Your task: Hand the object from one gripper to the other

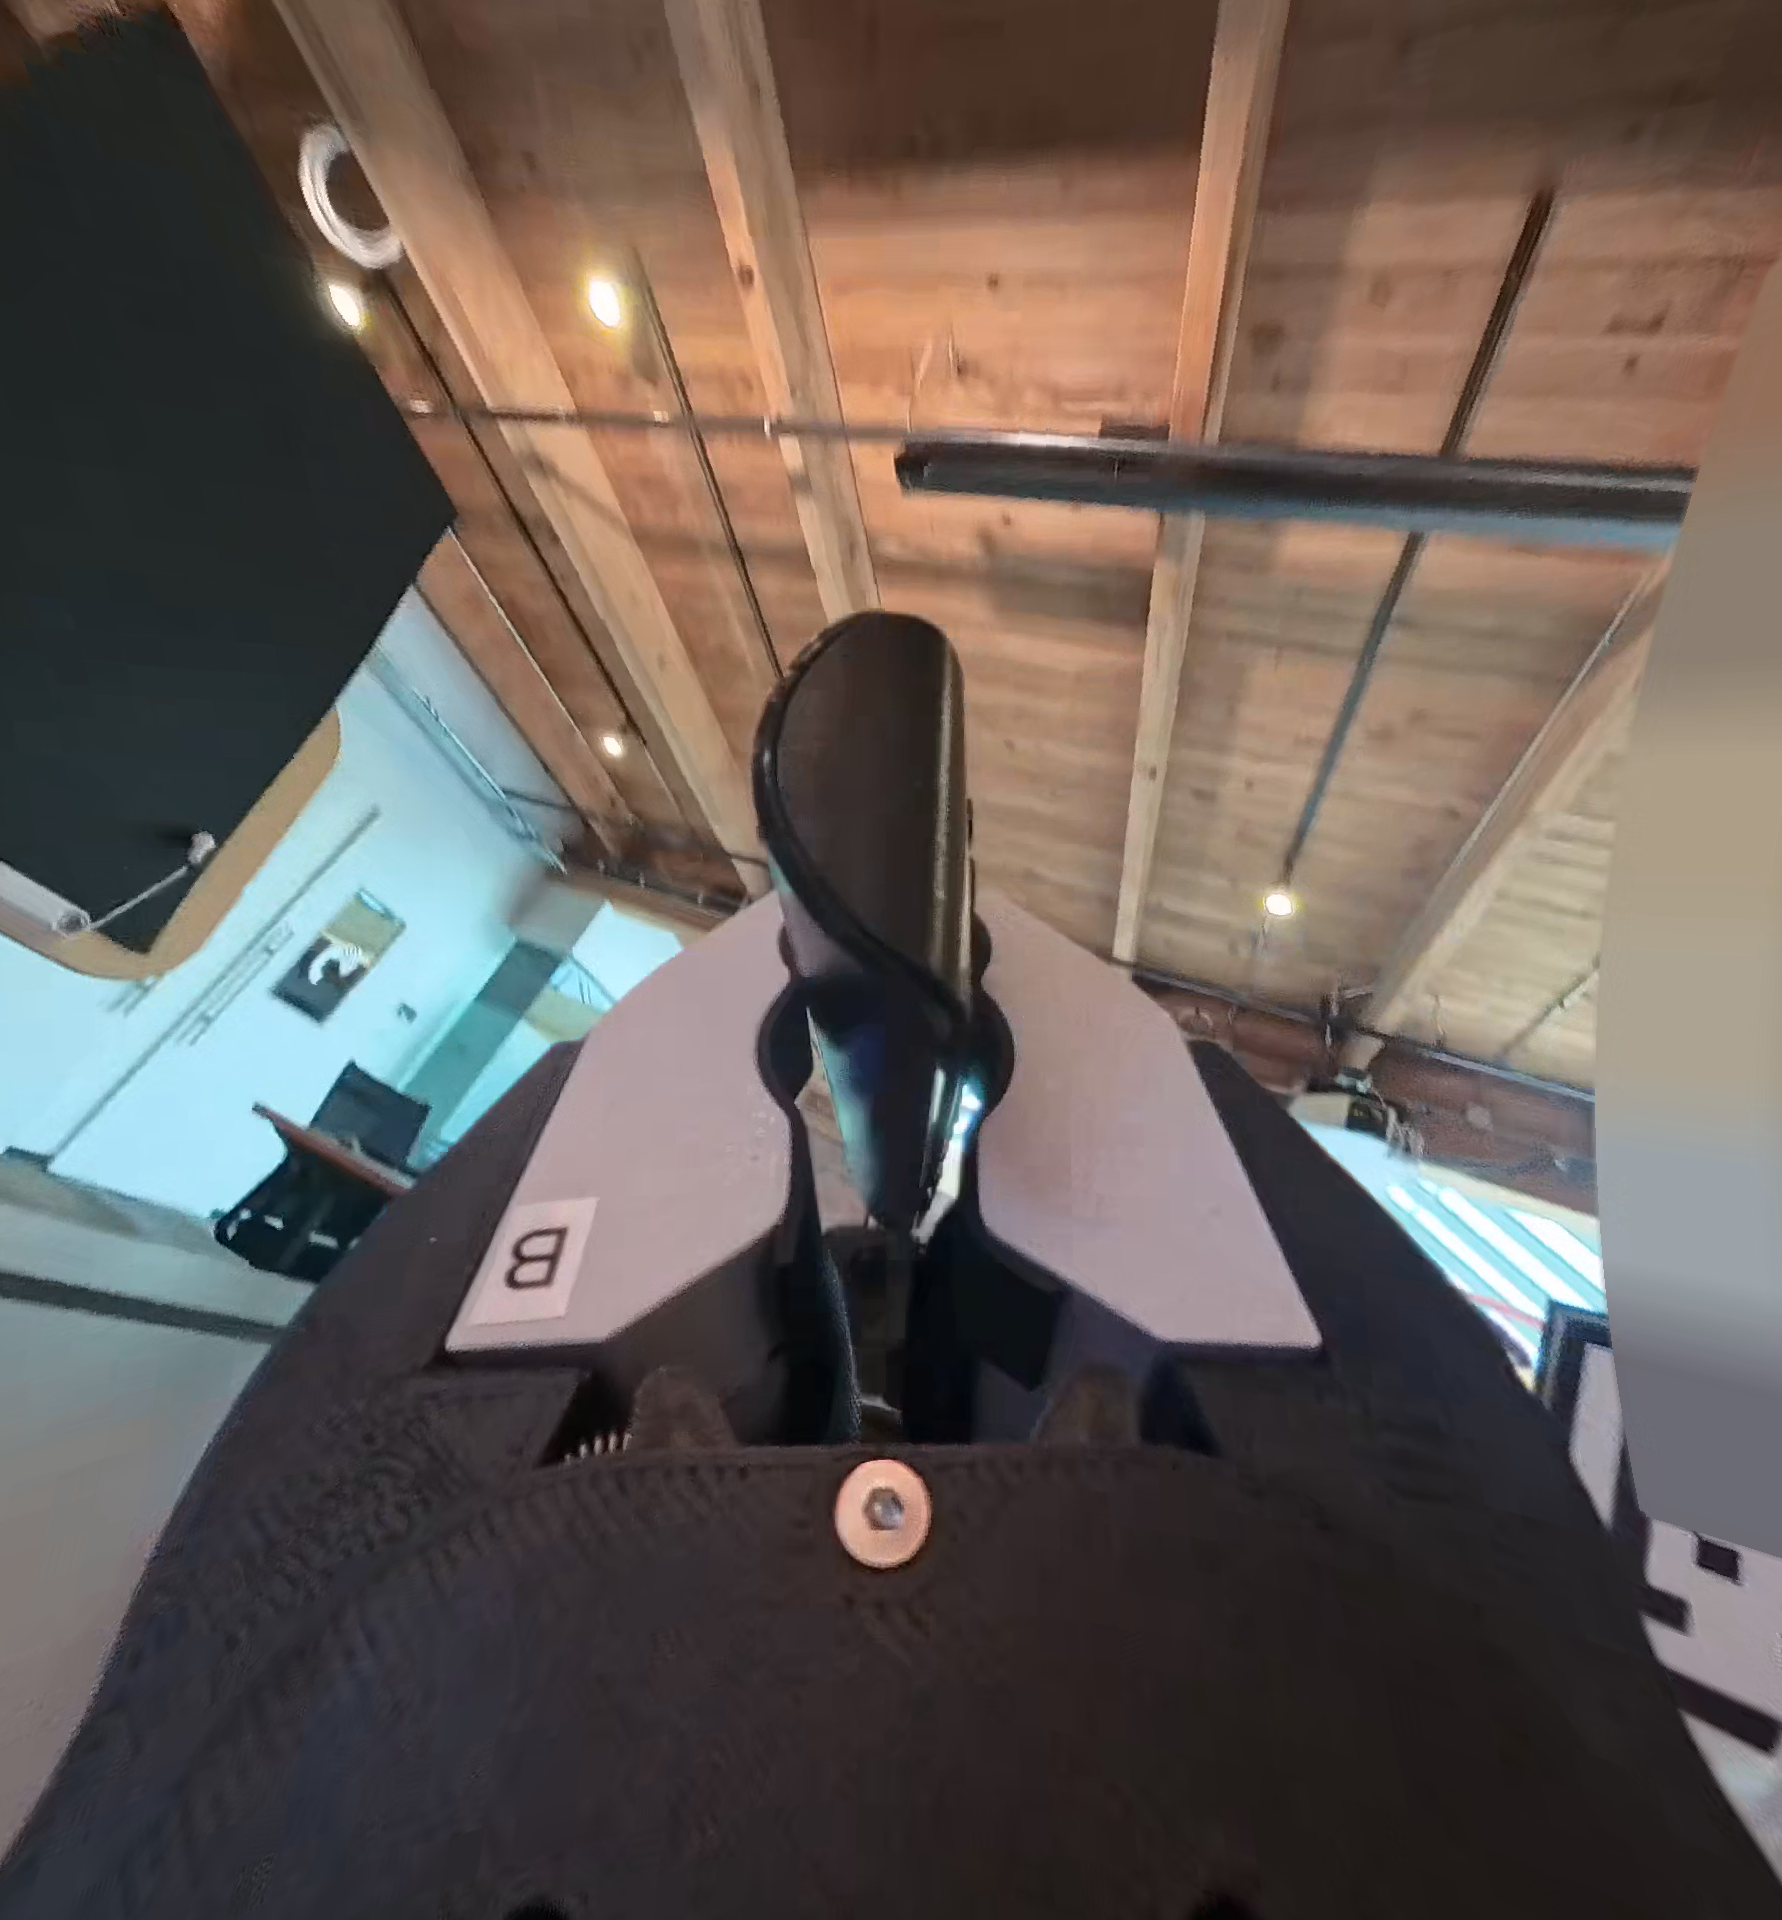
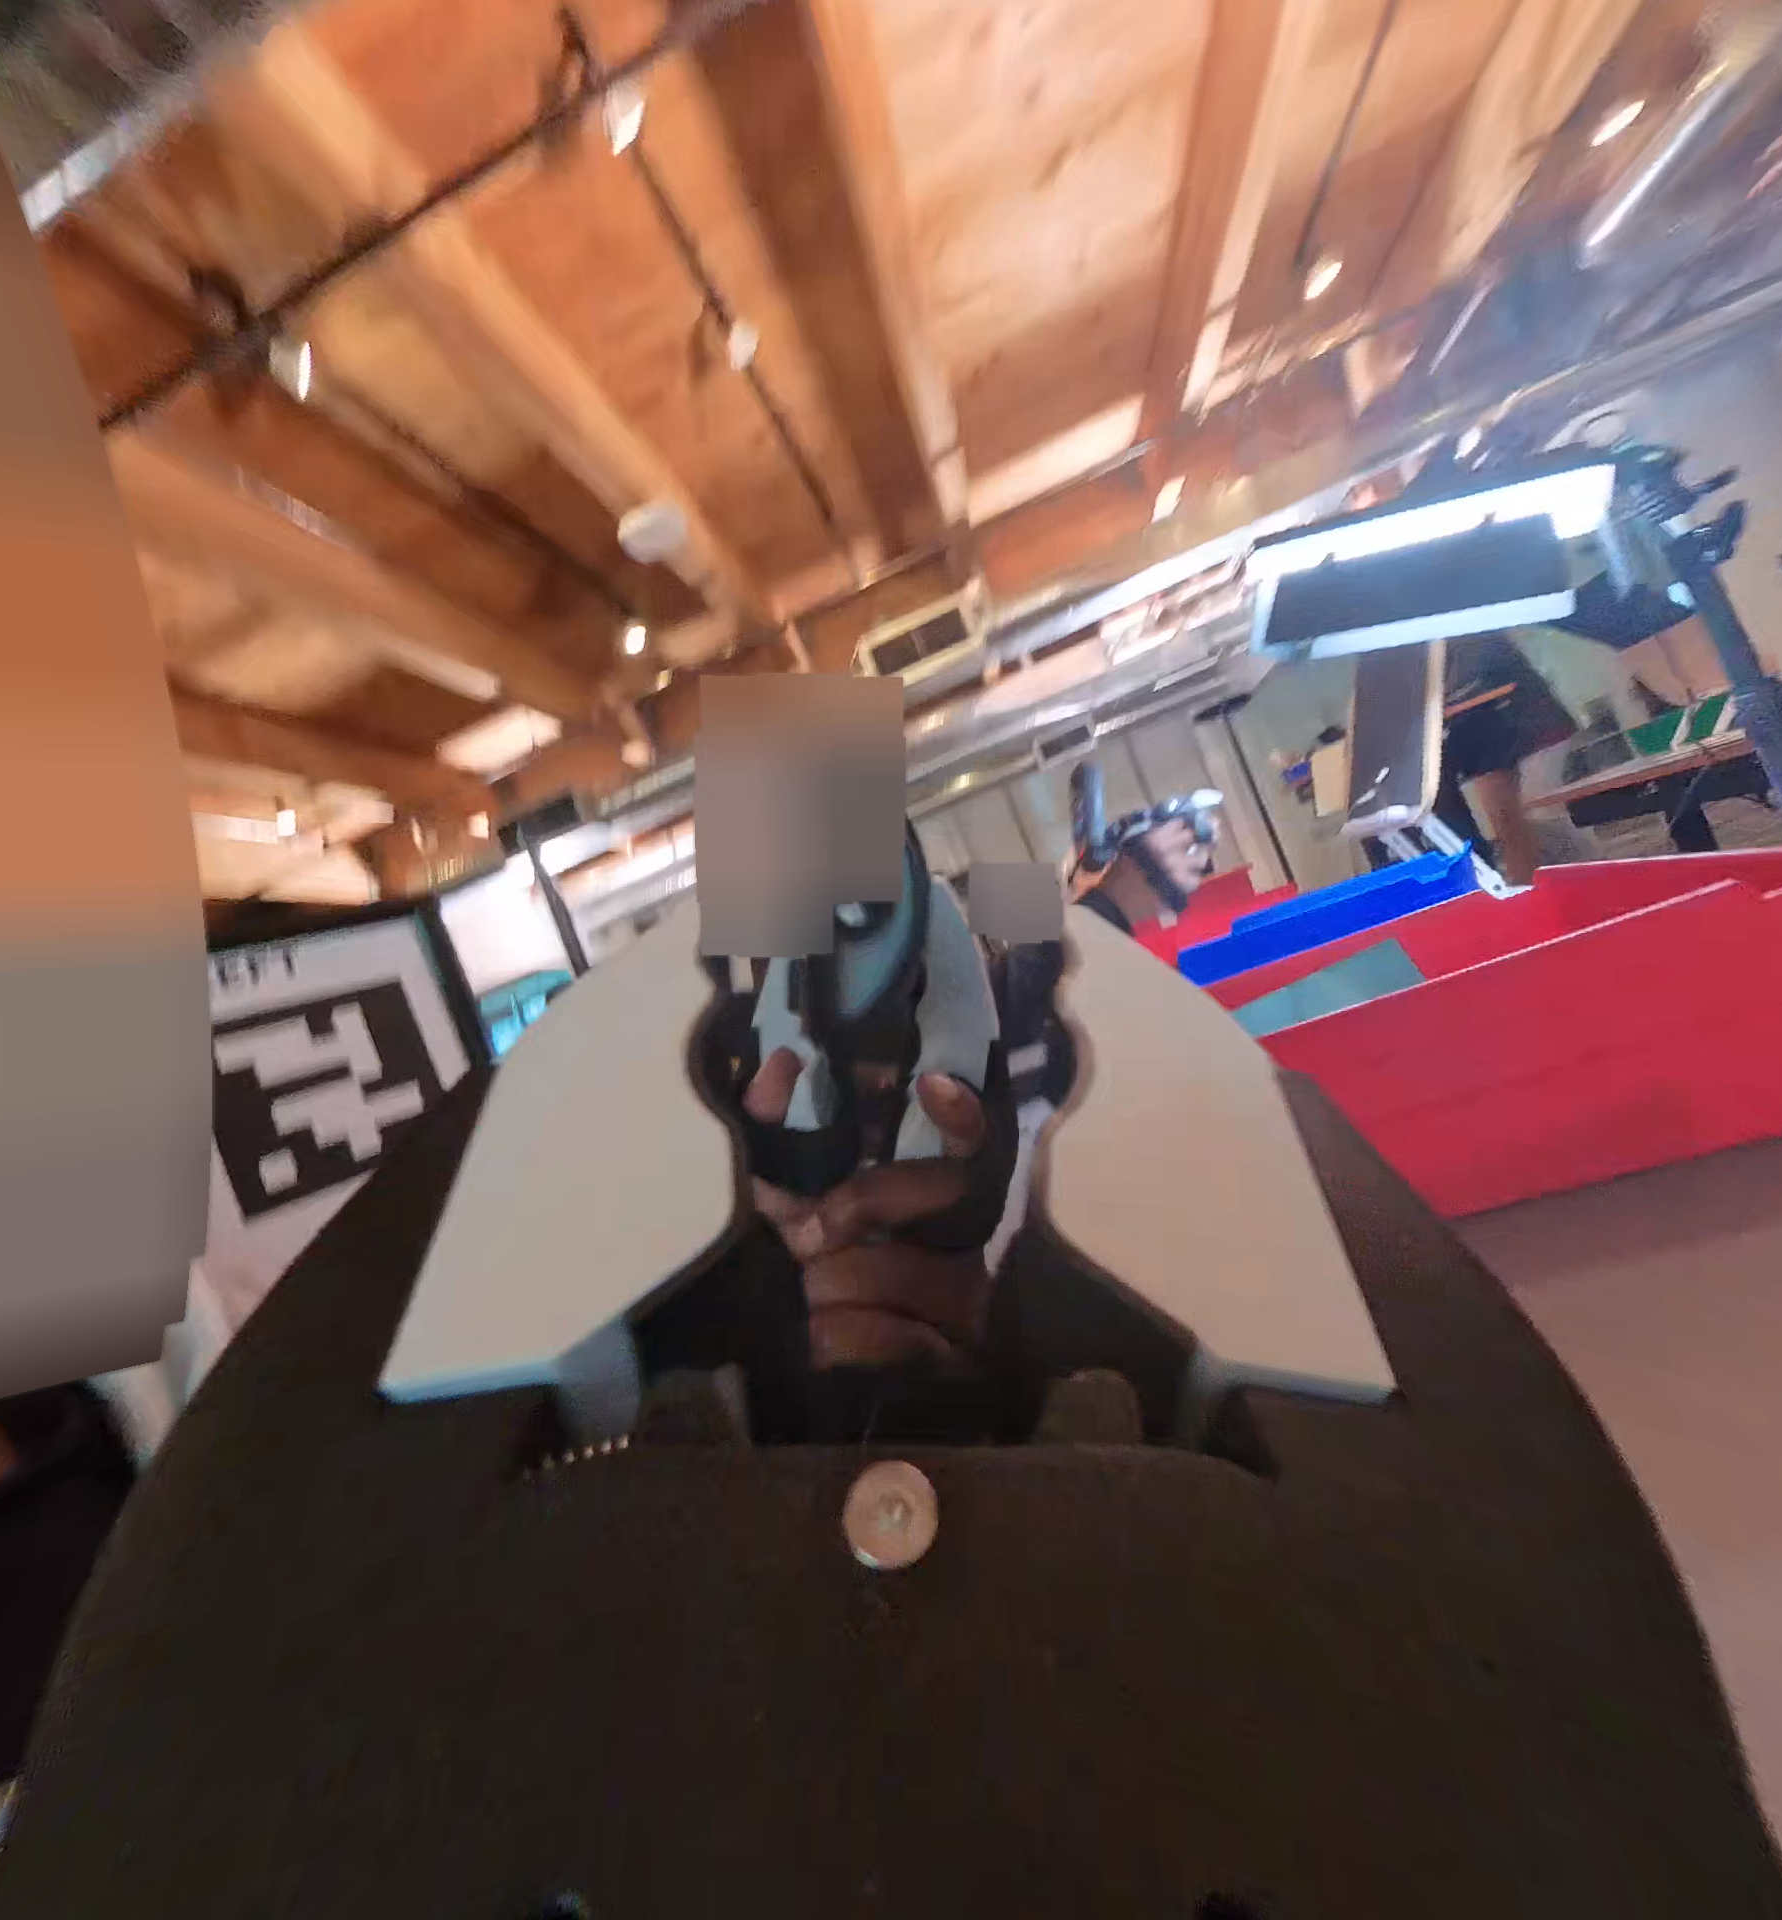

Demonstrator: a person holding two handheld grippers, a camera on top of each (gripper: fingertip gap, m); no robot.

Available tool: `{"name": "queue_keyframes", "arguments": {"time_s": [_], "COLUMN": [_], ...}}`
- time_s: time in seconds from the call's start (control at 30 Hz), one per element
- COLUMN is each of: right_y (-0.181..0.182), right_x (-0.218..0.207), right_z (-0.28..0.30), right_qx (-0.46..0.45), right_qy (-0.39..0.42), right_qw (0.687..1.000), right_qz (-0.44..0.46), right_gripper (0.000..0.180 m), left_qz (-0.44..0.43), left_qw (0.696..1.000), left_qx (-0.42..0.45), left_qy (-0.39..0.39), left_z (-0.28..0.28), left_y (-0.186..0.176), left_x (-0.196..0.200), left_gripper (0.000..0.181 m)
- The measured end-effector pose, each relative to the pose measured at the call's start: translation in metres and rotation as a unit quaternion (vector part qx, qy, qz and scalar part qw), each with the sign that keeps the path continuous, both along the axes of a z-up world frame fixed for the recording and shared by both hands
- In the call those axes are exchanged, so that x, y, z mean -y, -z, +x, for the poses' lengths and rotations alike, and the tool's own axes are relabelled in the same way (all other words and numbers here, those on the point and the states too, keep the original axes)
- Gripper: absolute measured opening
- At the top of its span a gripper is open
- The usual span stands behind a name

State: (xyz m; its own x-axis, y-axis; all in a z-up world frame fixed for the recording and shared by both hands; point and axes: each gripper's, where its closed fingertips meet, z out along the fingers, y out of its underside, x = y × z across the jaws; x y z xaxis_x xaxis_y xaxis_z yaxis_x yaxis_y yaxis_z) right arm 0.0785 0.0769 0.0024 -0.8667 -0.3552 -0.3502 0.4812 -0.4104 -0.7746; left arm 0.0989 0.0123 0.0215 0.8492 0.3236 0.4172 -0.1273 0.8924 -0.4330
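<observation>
Handover pending: left hand-held gripper (image 1: 892, 997) clamps the curved black plastic object (image 1: 871, 790); right hand-held gripper (image 2: 882, 997) (jaws apart, empty) must approach it.

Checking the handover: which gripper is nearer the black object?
Left. The left gripper is shut on the black object, which sticks up past its fingers. The right gripper is open with no such object between its fingers.

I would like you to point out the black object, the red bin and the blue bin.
black object (image 1: 871, 790): left wrist view, on its broad dark upper face.
red bin (image 2: 1552, 1060): right wrist view, on its near outer wall.
blue bin (image 2: 1313, 925): right wrist view, on its long side wall.
</observation>
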Motion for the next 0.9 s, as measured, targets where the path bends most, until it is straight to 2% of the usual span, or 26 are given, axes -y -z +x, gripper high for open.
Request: {"name": "queue_keyframes", "arguments": {"time_s": [0.07,0.13,0.17,0.2,0.23,0.33,0.4,0.43,0.47,0.5,0.6,0.63,0.67,0.7,0.73,0.77,0.9], "right_y": [0.005,0.007,0.007,0.005,0.005,0.007,0.003,0.001,0.001,0.002,-0.001,-0.006,-0.011,-0.012,-0.010,-0.008,-0.007], "right_x": [0.007,0.015,0.015,0.014,0.012,0.007,0.001,-0.001,-0.003,-0.003,-0.001,-0.001,-0.002,-0.002,0.000,0.002,-0.006], "right_z": [-0.001,0.009,0.013,0.016,0.015,0.014,0.012,0.011,0.009,0.008,0.009,0.008,0.007,0.006,0.006,0.007,0.001], "right_qx": [0.048,0.060,0.054,0.040,0.024,-0.021,-0.019,-0.022,-0.029,-0.040,-0.041,-0.030,-0.018,-0.005,0.002,0.000,-0.009], "right_qy": [-0.007,-0.042,-0.051,-0.049,-0.032,-0.016,-0.029,-0.031,-0.026,-0.017,-0.005,0.005,0.020,0.033,0.038,0.041,0.016], "right_qw": [0.999,0.997,0.997,0.998,0.999,0.999,0.999,0.999,0.998,0.998,0.998,0.999,0.999,0.998,0.998,0.998,1.000], "right_qz": [-0.013,-0.009,-0.011,-0.015,-0.013,0.024,0.029,0.032,0.040,0.051,0.039,0.007,-0.032,-0.056,-0.057,-0.051,0.000], "right_gripper": [0.071,0.069,0.055,0.032,0.025,0.024,0.024,0.024,0.024,0.024,0.025,0.030,0.042,0.043,0.029,0.026,0.024], "left_qz": [0.011,-0.003,-0.014,-0.022,-0.027,-0.067,-0.091,-0.100,-0.112,-0.122,-0.080,-0.055,-0.032,-0.017,-0.007,0.002,-0.049], "left_qw": [1.000,1.000,1.000,1.000,1.000,0.998,0.995,0.994,0.993,0.991,0.996,0.998,0.999,1.000,1.000,1.000,0.996], "left_qx": [-0.004,0.001,0.001,0.005,0.008,0.004,0.014,0.017,0.016,0.025,0.018,0.018,0.016,0.015,0.016,0.015,0.041], "left_qy": [-0.011,-0.011,-0.008,-0.005,-0.009,0.020,0.034,0.037,0.045,0.047,0.029,0.023,0.015,0.011,0.011,0.013,0.063], "left_z": [-0.001,-0.004,-0.004,-0.005,-0.006,-0.002,-0.001,0.001,0.004,0.002,0.003,0.003,0.002,0.001,0.001,0.001,-0.003], "left_y": [-0.002,-0.001,0.001,0.004,0.006,0.010,0.017,0.020,0.022,0.026,0.023,0.022,0.022,0.024,0.026,0.027,0.037], "left_x": [-0.007,-0.021,-0.028,-0.034,-0.037,-0.044,-0.044,-0.042,-0.043,-0.044,-0.039,-0.038,-0.038,-0.040,-0.044,-0.046,-0.060], "left_gripper": [0.024,0.024,0.025,0.025,0.026,0.028,0.039,0.038,0.026,0.025,0.024,0.024,0.024,0.024,0.024,0.025,0.028]}}
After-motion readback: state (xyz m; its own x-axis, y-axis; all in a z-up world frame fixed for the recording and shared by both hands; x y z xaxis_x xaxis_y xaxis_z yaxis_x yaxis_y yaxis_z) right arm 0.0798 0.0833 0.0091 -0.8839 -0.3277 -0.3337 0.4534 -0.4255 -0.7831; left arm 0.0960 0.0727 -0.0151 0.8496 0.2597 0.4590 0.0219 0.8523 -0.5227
